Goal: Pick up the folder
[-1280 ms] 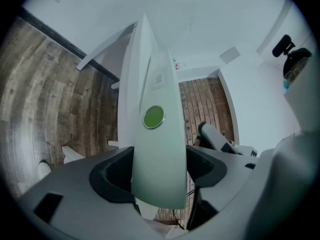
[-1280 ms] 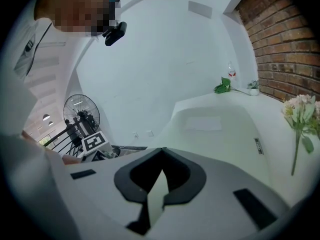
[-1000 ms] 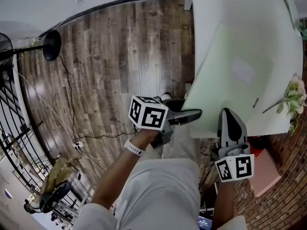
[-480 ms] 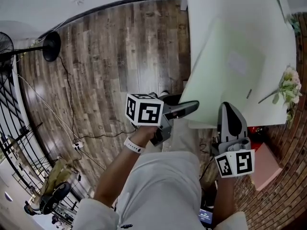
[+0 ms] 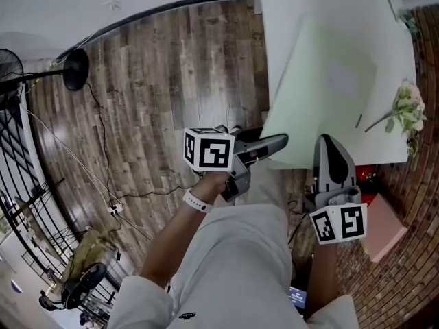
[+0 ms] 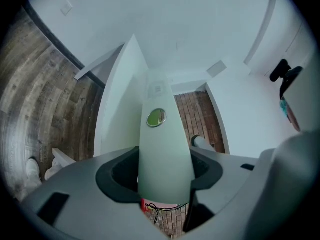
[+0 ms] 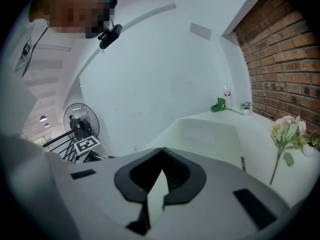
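Stretching lengthwise away across the white table [image 5: 274,19], pale-green folder [image 5: 329,94].

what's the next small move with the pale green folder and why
Probably raise both grippers together, level. The pale green folder is mostly over the white table; the right gripper is shut on its near edge, and the left gripper has its spine between jaws that have just been closing.

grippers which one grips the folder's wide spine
The left gripper: its jaws, which have just been closing, hold the folder by its broad spine; the right gripper pinches a thin edge.
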`<state>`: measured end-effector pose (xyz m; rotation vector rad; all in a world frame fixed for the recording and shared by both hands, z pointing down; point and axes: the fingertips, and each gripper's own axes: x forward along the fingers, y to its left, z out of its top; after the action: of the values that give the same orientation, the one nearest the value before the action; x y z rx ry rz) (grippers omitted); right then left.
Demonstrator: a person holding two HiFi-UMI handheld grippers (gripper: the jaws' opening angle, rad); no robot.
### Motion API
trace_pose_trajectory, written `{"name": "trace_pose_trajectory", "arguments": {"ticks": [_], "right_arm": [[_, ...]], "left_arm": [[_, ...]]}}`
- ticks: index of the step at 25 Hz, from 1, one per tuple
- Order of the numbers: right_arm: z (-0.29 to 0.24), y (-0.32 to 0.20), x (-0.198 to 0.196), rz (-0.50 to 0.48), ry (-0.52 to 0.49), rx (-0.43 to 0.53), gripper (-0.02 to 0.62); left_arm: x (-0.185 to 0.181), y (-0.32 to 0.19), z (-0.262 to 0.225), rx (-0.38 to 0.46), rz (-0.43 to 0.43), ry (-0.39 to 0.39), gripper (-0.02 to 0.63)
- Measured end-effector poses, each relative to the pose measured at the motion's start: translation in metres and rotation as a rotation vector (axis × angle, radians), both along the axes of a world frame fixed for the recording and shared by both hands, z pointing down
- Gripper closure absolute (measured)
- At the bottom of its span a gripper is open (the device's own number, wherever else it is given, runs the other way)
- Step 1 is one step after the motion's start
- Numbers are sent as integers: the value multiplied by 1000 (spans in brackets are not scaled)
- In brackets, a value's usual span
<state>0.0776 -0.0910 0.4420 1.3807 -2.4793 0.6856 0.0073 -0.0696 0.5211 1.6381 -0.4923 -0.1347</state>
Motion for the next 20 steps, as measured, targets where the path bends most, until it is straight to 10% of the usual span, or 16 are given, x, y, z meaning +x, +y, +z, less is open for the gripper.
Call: {"name": "trace_pose_trajectory", "arguments": {"ticks": [20], "right_arm": [[-36, 15, 41, 100, -2, 55, 591]], "left_arm": [[-13, 5, -35, 31, -62, 47, 356]]}}
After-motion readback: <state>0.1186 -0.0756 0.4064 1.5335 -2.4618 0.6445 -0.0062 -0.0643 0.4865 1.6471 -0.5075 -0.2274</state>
